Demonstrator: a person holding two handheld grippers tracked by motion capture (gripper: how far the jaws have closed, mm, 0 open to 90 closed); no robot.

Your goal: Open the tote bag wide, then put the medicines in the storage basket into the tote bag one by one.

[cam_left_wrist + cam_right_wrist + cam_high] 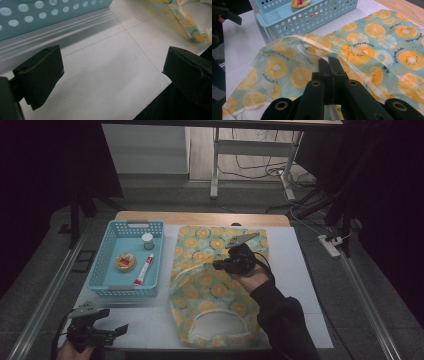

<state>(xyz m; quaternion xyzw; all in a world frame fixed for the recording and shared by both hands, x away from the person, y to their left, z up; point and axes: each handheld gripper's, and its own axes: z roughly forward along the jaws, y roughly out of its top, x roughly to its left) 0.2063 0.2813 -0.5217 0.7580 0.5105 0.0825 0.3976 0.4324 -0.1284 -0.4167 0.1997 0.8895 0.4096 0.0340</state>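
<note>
the citrus-print bag (215,285) lies at the counter's (300,285) centre. the right gripper (216,265) has its fingers pinched on the bag's edge, apparently opening it. the left gripper (120,330) idles, fingers apart, at seven o'clock. the basket's (100,265) items look unpacked yet.

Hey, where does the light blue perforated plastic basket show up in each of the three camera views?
High view: the light blue perforated plastic basket sits left of centre on the table.
Left gripper view: its perforated wall fills the top left corner.
Right gripper view: it lies across the top.
Shared landmark: the orange-slice-patterned fabric bag beside it.
</note>
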